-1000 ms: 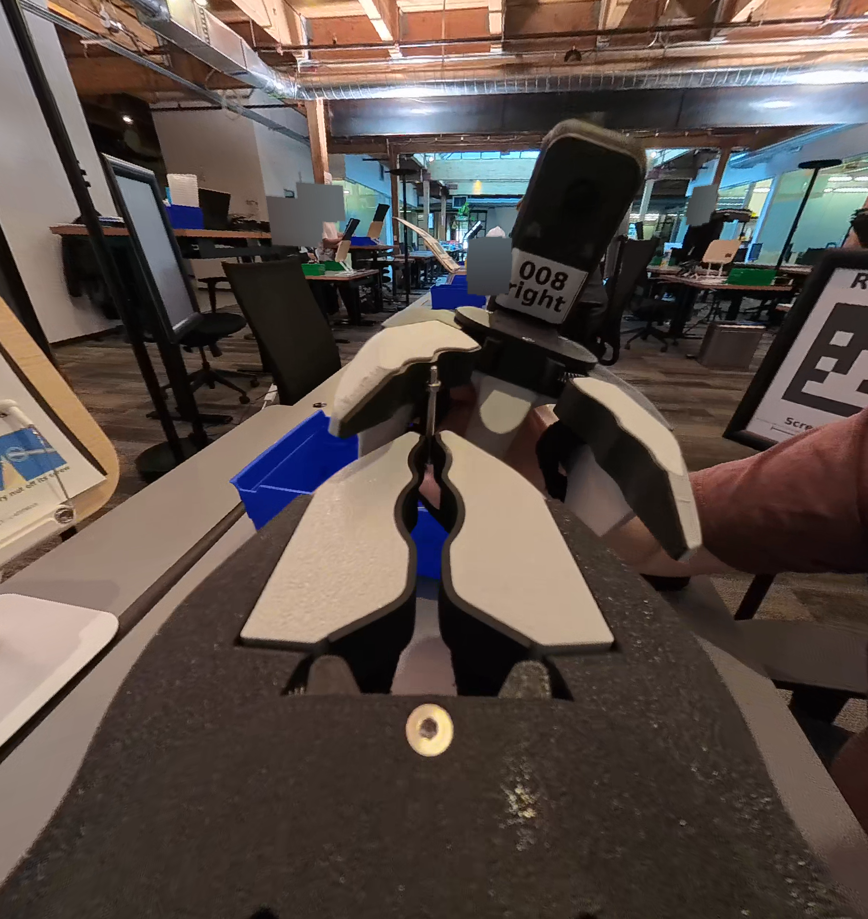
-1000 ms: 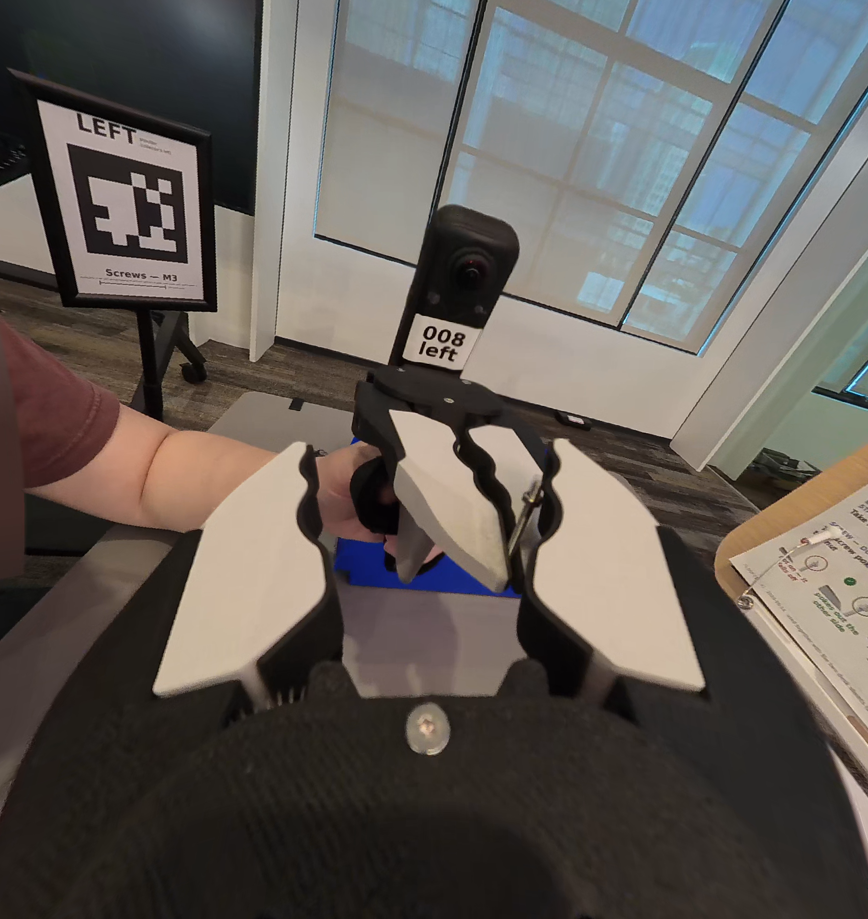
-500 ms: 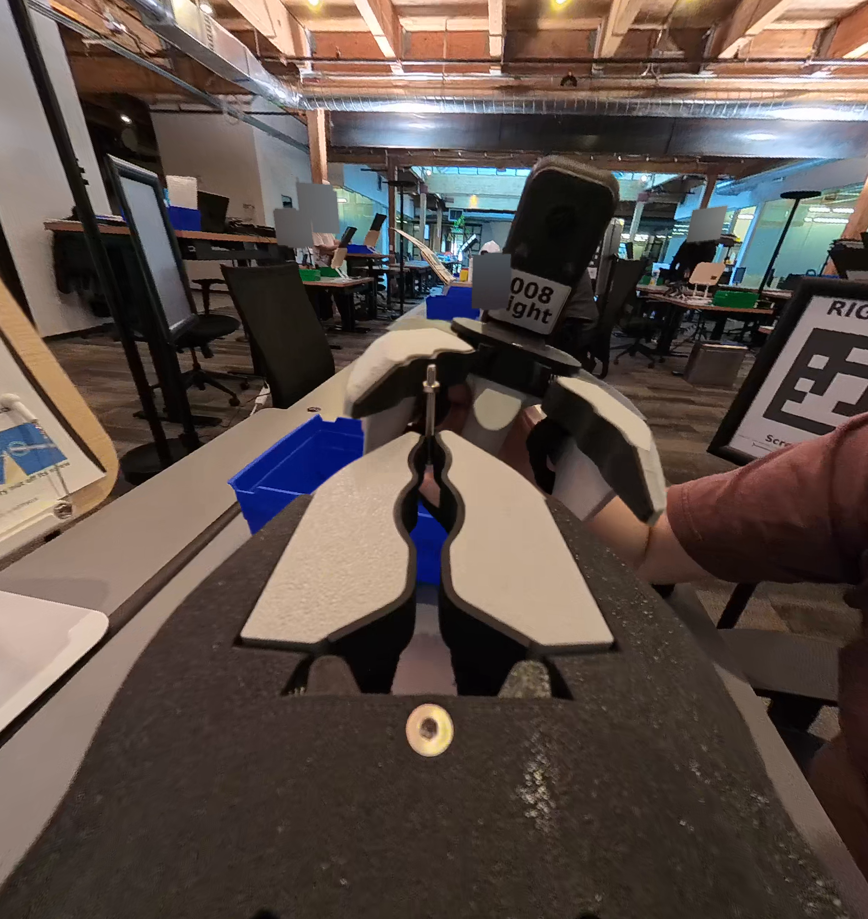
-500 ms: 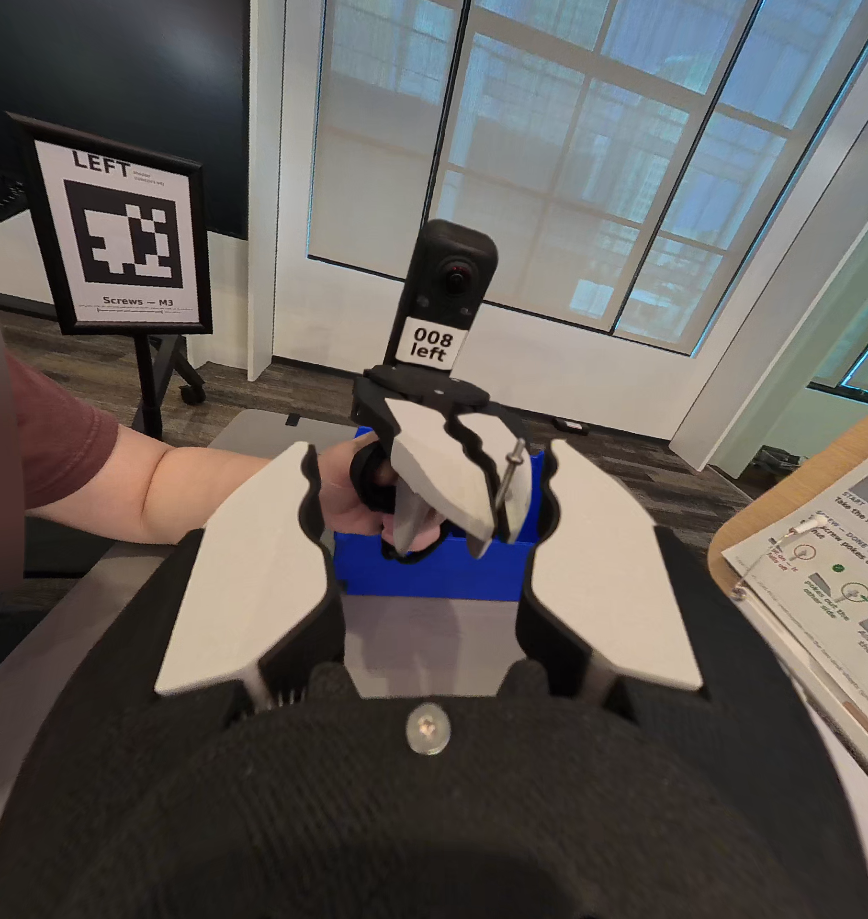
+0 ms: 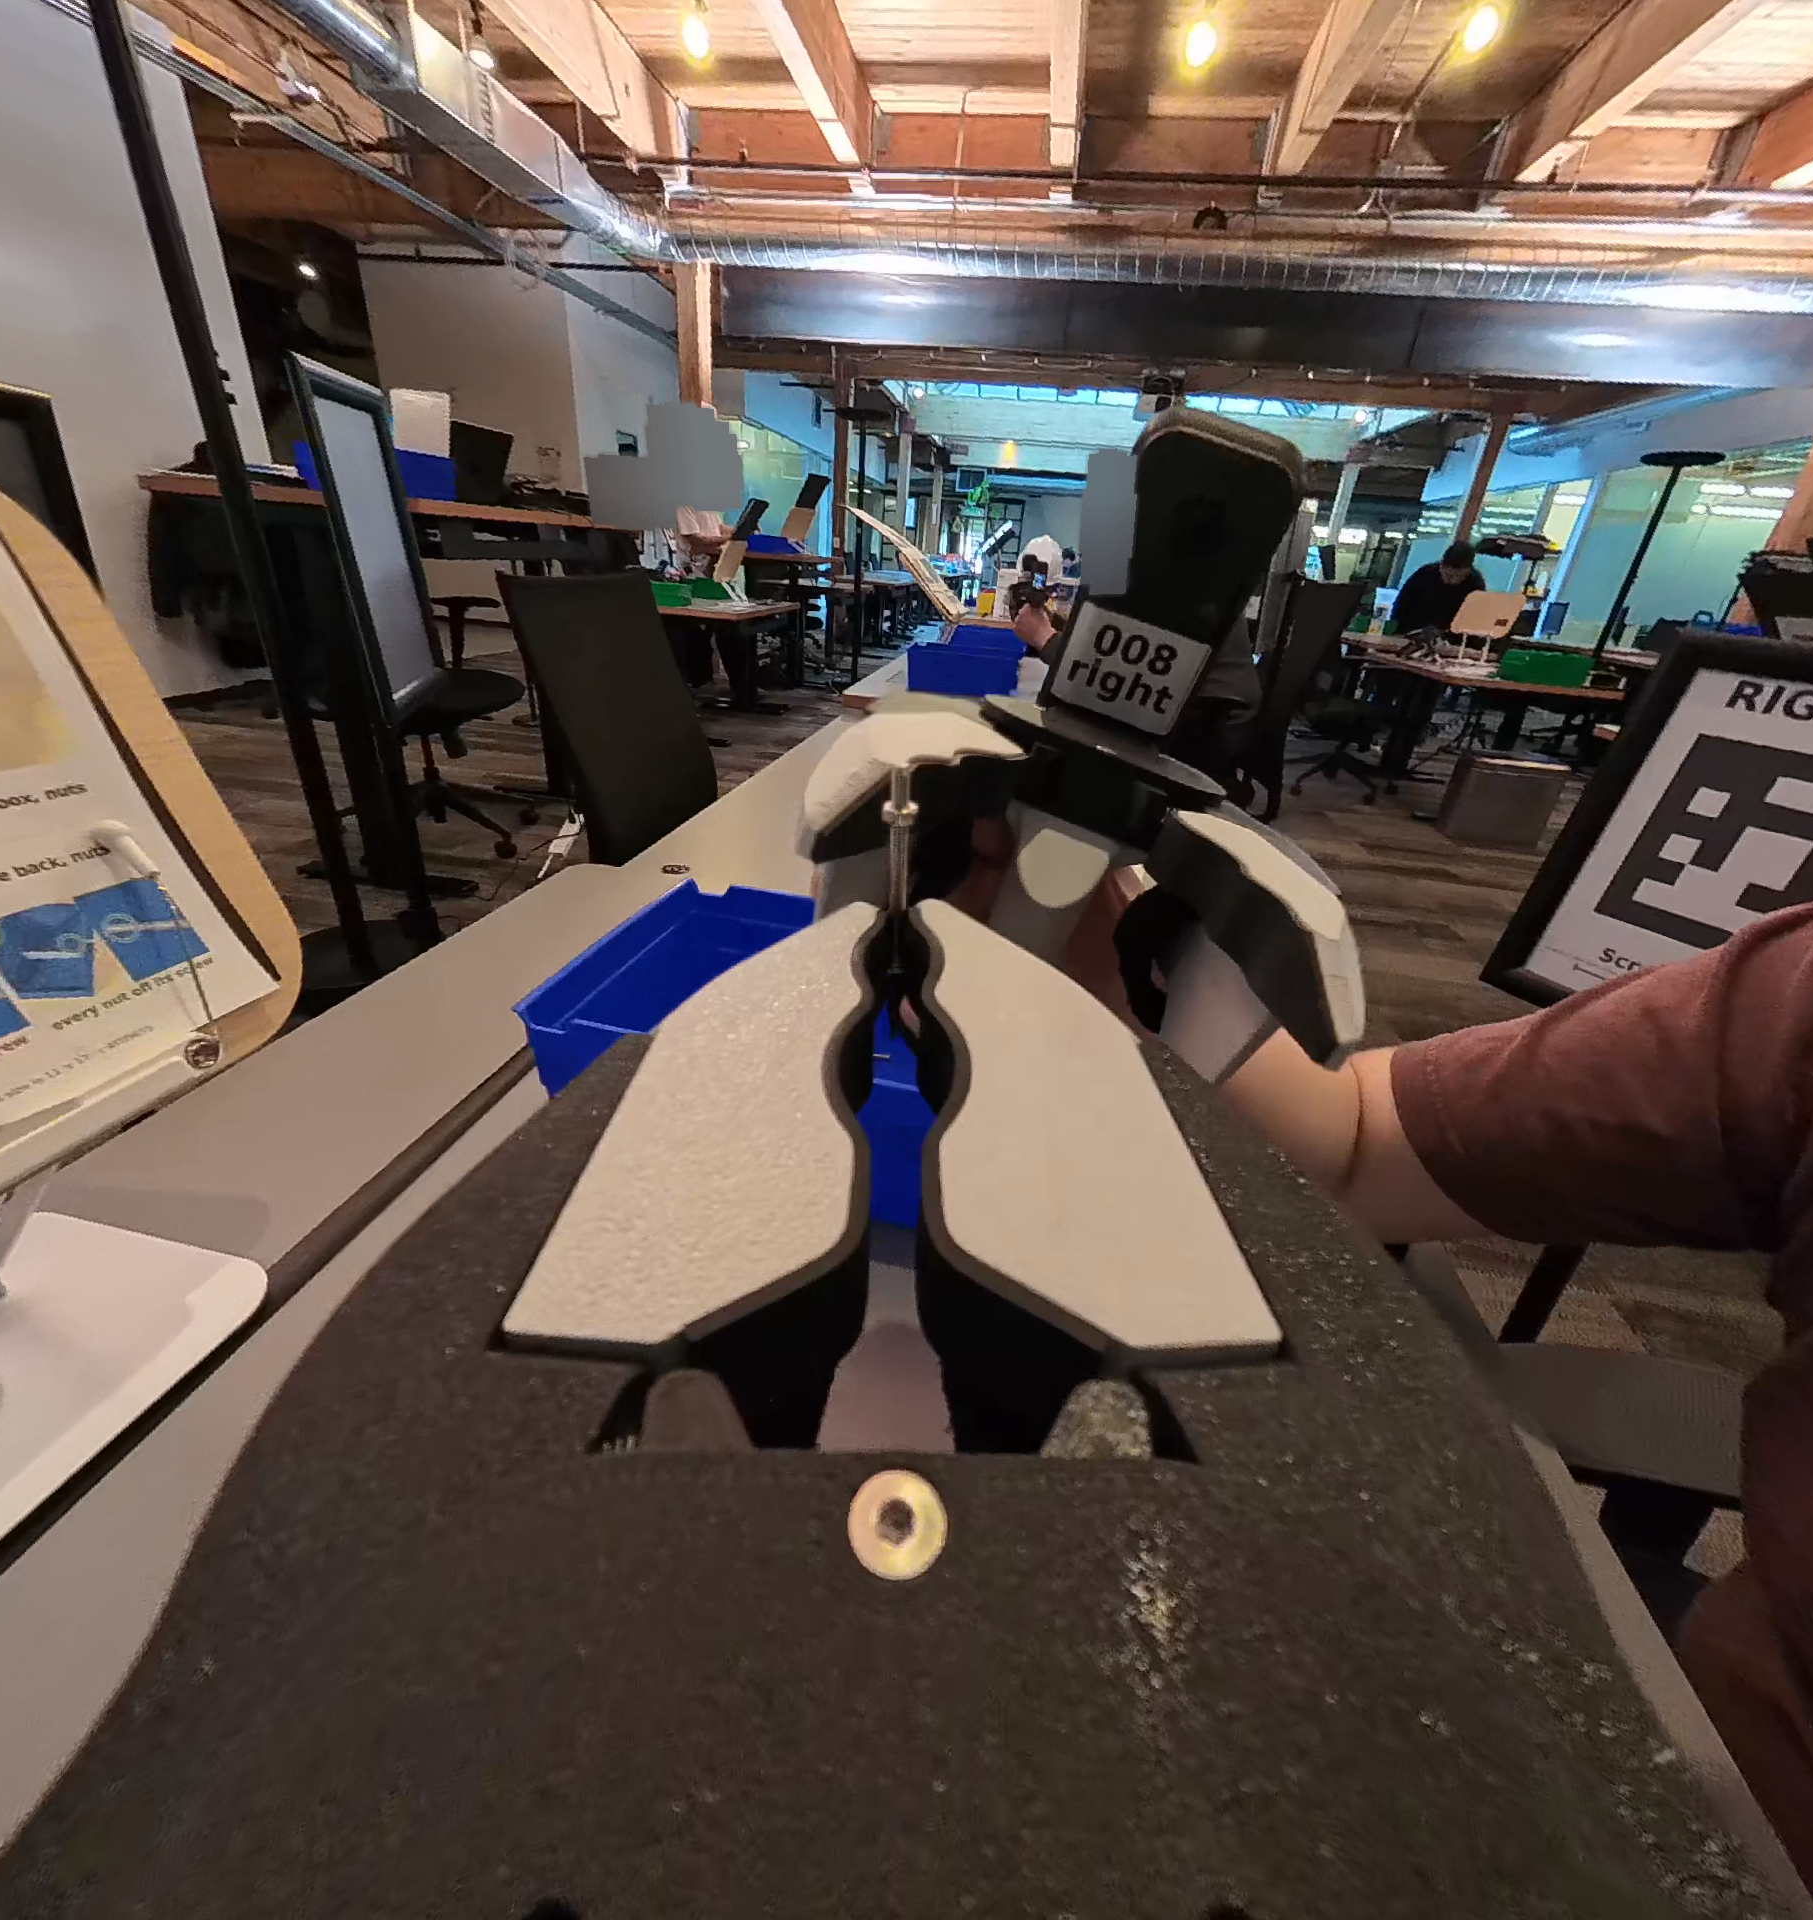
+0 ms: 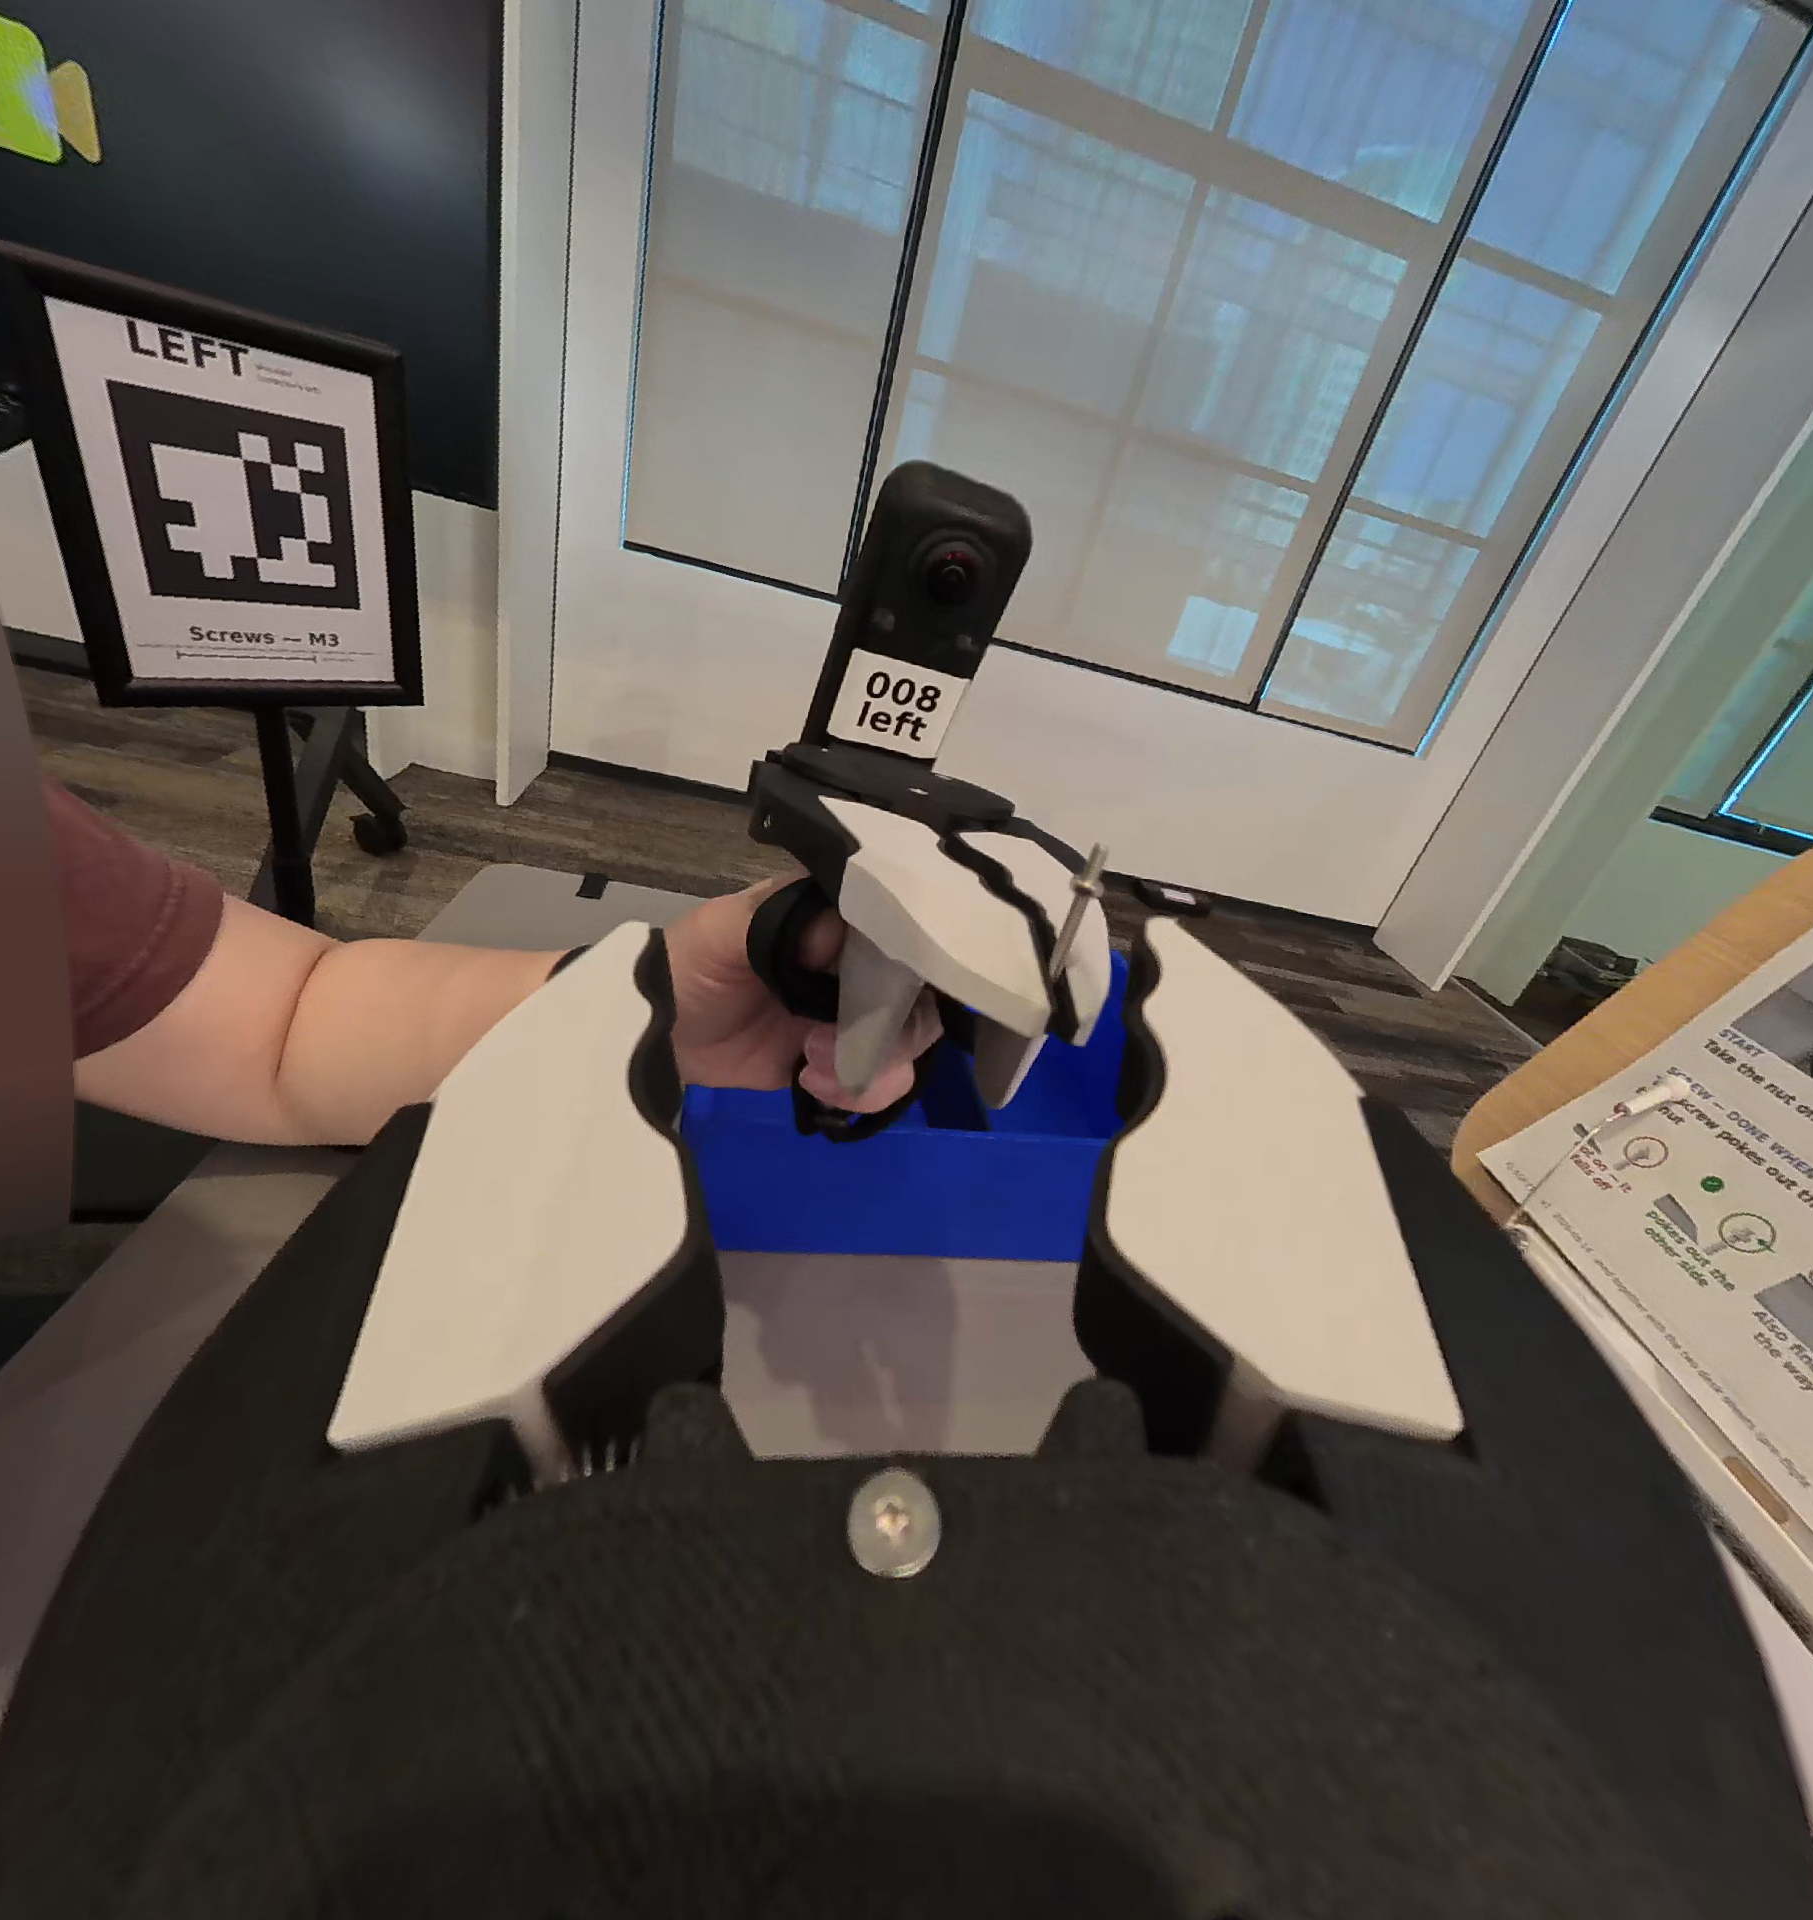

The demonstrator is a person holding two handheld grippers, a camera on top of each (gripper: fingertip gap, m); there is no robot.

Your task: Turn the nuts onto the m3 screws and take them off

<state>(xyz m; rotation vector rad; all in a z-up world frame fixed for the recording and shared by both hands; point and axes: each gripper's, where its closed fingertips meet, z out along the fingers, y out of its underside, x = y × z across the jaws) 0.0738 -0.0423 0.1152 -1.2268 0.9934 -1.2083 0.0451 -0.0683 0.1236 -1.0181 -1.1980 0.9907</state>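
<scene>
Left gripper: fingers pressed together at the tips, pinching the lower shank of a thin screw. The screw stands nearly upright, its head end above the fingertips, with a small collar high on the shank that may be a nut, though it is too small to be sure. Seen from the right wrist view, the same gripper is held in a hand above the blue bin, the screw tilted slightly and projecting clear above the finger edges.

Right gripper: fingers spread wide, nothing between them. The gap frames the blue bin's near wall and the left gripper beyond; the right finger's inner edge lies just beside the bin's right corner. In the left wrist view this gripper faces the camera, its upper finger reaching over the screw head; whether it touches cannot be told.

Blue bin: open-topped, on the grey table, partly hidden behind the left gripper's fingers. Its rim sits below both grippers.

Instruction sheet on a wooden board: at the table's right edge, near the right gripper's outer side. A second board stands to the left in the left wrist view, well apart from the fingers.

Framed marker signs: on stands, off the table.

Bare table surface lies between the bin and the right gripper's base.
</scene>
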